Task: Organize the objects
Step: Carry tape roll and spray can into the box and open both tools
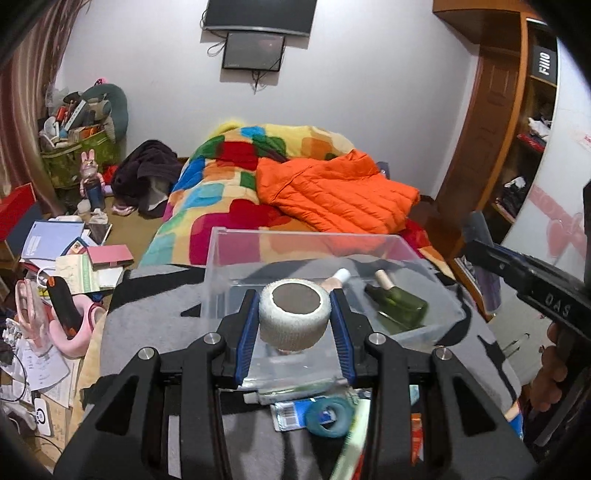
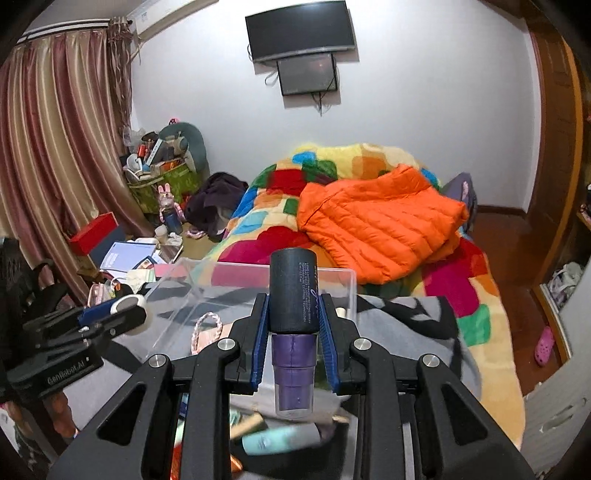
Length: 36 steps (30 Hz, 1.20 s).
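Blue-padded jaws of the left hand-held gripper (image 1: 294,314) are clamped partway closed on a white bandage roll (image 1: 294,314), pads pressing both sides, roll held above the near edge of a clear plastic box (image 1: 221,258). Right hand-held gripper (image 2: 292,314) is narrowly closed on a dark cylindrical bottle (image 2: 293,291) with a purple lower section under a clear cap, black part between the pads, bottle upright in the wrist view. Below the left one, a teal tape ring (image 1: 328,415), a tube and a barcoded packet lie on a grey blanket (image 1: 147,325). Below the right one, a pale green tube (image 2: 280,439) lies blurred among other small items. Inside the clear box a green glass bottle (image 1: 400,304) lies on its side, a white-capped tube (image 1: 338,277) just beside it. Box sits on the grey blanket at the foot of the bed. Beyond it, a multicoloured quilt (image 1: 221,184) with an orange puffer jacket (image 1: 336,192) on top. Left of the bed, cluttered floor with books, papers and a green bag (image 1: 74,155). Far wall carries a dark screen (image 2: 301,31). Wooden wardrobe (image 1: 498,129) at right.
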Motion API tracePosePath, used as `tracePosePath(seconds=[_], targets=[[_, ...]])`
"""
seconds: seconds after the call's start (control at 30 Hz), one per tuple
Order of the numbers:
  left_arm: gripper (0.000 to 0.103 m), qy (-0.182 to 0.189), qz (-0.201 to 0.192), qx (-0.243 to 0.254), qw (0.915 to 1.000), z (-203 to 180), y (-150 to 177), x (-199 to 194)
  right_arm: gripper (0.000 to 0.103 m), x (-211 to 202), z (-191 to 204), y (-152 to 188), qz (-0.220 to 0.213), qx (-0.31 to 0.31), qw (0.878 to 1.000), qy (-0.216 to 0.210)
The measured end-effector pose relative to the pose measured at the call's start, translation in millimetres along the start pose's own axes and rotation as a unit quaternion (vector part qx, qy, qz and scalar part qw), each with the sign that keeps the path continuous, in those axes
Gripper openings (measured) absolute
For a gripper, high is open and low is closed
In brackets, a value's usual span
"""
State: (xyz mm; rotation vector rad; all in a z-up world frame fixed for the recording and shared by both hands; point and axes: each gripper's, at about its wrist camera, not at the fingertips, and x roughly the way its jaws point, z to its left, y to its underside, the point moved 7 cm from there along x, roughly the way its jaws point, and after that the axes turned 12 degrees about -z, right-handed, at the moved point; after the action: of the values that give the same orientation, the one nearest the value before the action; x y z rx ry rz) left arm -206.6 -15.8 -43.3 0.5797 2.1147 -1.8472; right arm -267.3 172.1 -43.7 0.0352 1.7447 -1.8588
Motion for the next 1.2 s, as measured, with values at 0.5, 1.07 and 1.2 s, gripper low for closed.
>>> tracePosePath(seconds=[0.5, 1.07, 1.2], targets=[[0.038, -0.013, 0.051, 0.011, 0.9986, 13, 23, 45, 0.023, 72, -1, 36, 0.085, -0.015, 0.996, 0.008], [0.042, 0.009, 0.063, 0.015, 0.9979, 6, 29, 46, 0.024, 88, 15, 56, 0.119, -0.051, 0.992, -0.004], [0.055, 0.01, 0.058, 0.01, 0.9982, 5, 27, 35, 0.032, 75, 18, 50, 0.109, -0.059, 0.992, -0.008]])
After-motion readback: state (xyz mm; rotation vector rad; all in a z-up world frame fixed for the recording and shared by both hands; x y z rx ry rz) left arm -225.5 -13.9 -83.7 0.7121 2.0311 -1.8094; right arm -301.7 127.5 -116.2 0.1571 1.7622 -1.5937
